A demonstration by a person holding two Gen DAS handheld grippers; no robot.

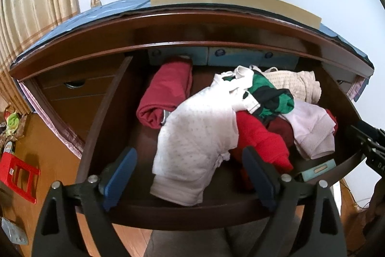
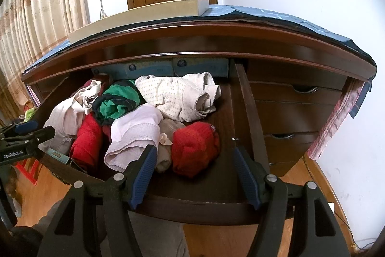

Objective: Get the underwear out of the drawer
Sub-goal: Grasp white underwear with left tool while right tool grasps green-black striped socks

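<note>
Over drawer (image 1: 101,112) front edge: left hand-held gripper (image 1: 190,175) spread, empty.

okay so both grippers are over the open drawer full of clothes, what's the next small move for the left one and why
Probably ease the left gripper forward and down, then close on the white dotted garment. Its jaws stand open with nothing pressed between them, and that garment lies on top of the pile, draped over the drawer's front rim right between the fingers. The right gripper holds nothing either.
</note>
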